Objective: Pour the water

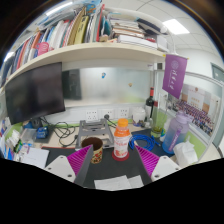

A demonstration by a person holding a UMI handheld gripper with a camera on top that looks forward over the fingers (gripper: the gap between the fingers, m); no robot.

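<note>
An orange-capped bottle (121, 140) with a white and orange label stands upright on the grey desk (115, 168), just ahead of my fingers and slightly right of their midline. To its left stands a brown cup (95, 151) with a dark inside. My gripper (112, 160) is open, its magenta pads (78, 159) spread wide at either side, with nothing between them. Neither finger touches the bottle or the cup.
A white paper sheet (120, 183) lies on the desk between the fingers. A dark monitor (35, 92) stands at the left, cables and clutter beside it. A shelf of books (70, 35) hangs above. A purple banner (175, 75) and a translucent container (175, 128) are at the right.
</note>
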